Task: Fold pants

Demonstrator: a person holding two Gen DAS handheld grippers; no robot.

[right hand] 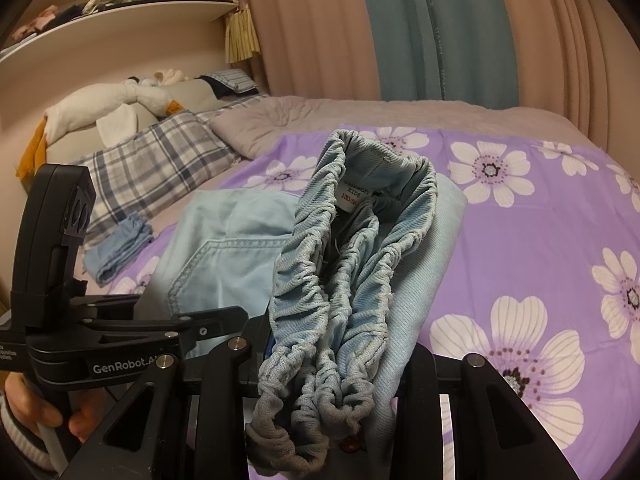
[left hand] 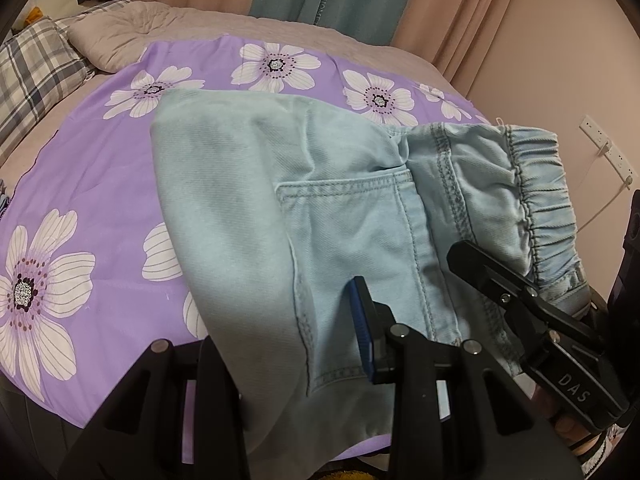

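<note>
Pants (left hand: 248, 208) pale blue denim. Sheet (left hand: 96, 184) purple with white flowers. Pillow (left hand: 36, 64) grey-white plaid; curtains (right hand: 320, 28) beige and teal.

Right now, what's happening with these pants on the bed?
A person holds a claw in each hand and is partway through folding light blue pants on a purple flowered sheet. The left claw grips the fabric near the back pocket. The right claw is clamped on the bunched elastic waistband, lifting it off the sheet.

A bed (left hand: 280, 24) carries a purple flowered sheet (left hand: 100, 168) (pale blue pants (left hand: 248, 184) on it) and a plaid pillow (right hand: 152, 160).
</note>
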